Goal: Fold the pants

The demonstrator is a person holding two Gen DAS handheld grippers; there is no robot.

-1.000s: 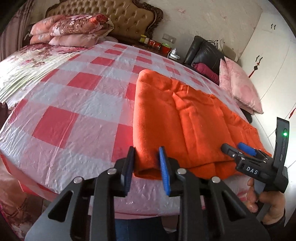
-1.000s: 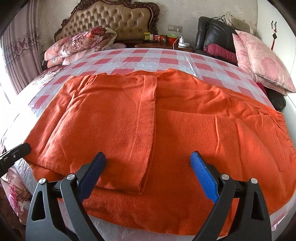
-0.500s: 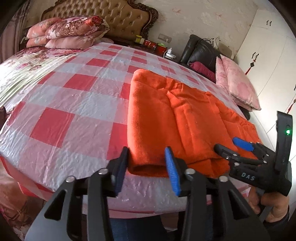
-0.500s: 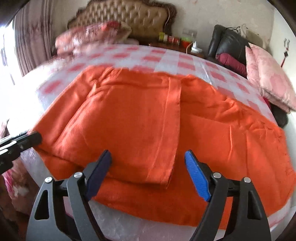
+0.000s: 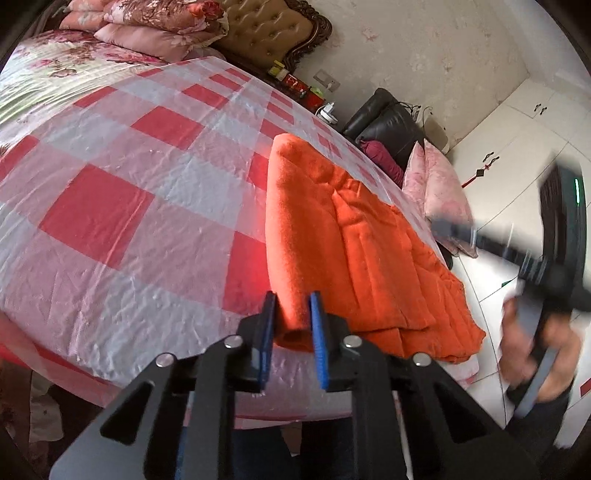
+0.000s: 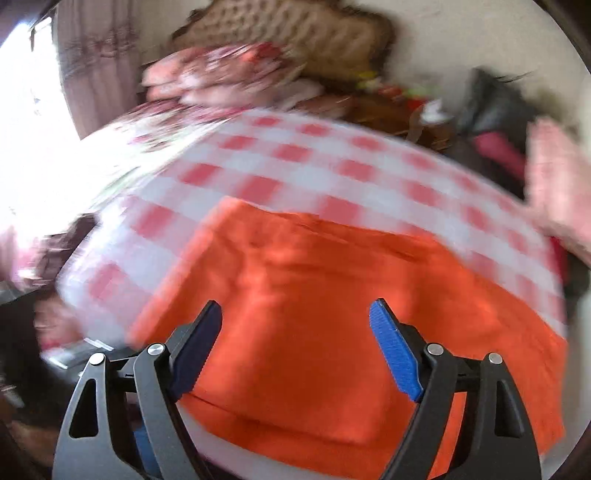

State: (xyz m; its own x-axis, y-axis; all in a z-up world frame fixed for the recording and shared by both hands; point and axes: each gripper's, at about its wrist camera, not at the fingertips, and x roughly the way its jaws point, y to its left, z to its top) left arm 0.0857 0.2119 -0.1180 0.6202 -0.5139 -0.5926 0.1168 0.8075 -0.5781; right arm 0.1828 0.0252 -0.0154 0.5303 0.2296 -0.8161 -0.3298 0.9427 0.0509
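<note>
You have a big bed point(image 5: 110, 206) filling most of both views, covered with a shiny red and white checked sheet. At the upper left of the left view sit flowery pillows point(image 5: 159, 22) against a padded headboard point(image 5: 273, 33). A black chair point(image 5: 388, 125) and pink cushions point(image 5: 439, 192) stand at the upper right.

The orange pants point(image 5: 351, 251) lie folded on the bed, in the middle of the left view, running from the centre down to the near edge. In the right view they fill the lower middle, and everything there is blurry.

Your left gripper point(image 5: 291, 325) sits at the bottom centre of its view. Its jaws have just been closing, and the near left corner of the pants is pinched between the blue pads.

Your right gripper point(image 6: 295, 347) is spread wide at the bottom of its view, above the pants, with nothing between its jaws. In the left view it shows as a blur at the right edge.
</note>
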